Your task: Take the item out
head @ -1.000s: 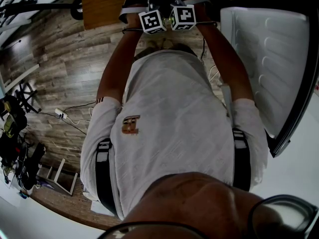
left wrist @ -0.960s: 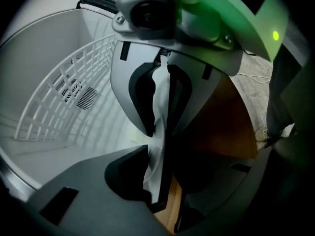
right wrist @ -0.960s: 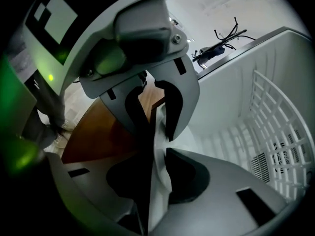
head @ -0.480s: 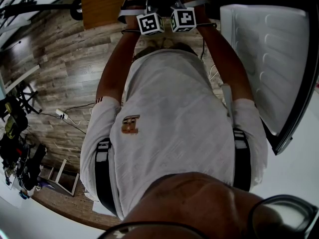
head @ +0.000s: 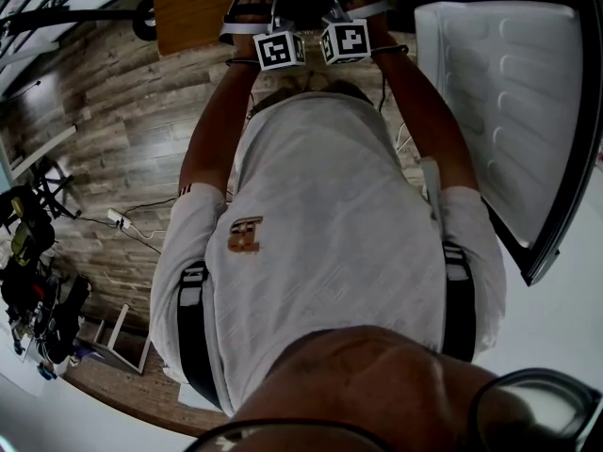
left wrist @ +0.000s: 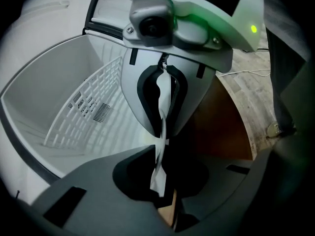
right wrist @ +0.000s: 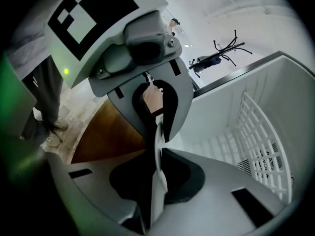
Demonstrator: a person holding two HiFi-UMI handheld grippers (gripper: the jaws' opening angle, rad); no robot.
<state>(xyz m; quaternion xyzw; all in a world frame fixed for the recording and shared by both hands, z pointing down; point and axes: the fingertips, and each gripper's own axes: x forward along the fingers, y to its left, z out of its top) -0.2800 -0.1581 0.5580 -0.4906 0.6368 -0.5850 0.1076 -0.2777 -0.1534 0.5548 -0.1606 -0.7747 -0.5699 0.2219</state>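
A thin white sheet [left wrist: 161, 132] hangs edge-on between my two grippers, which face each other over an open white chest freezer [left wrist: 39, 97]. My left gripper [left wrist: 160, 181] has its jaws closing with the sheet's near end pinched between them. My right gripper [right wrist: 156, 181] is closing too, and the sheet [right wrist: 158, 146] runs through its jaws, pressed from both sides. In the head view only the marker cubes show, left [head: 281, 49] and right [head: 345, 40], side by side at the top. The jaws and sheet are hidden there.
A white wire basket [left wrist: 83, 112] hangs inside the freezer, and its lid [head: 509, 111] stands open at the right. A brown wooden cabinet [head: 193, 8] stands beside the freezer. A power strip [head: 115, 217] with cables lies on the wood floor at the left.
In the head view the two marker cubes have shifted only slightly, the left one a little to the left. The person's arms and stance look the same.
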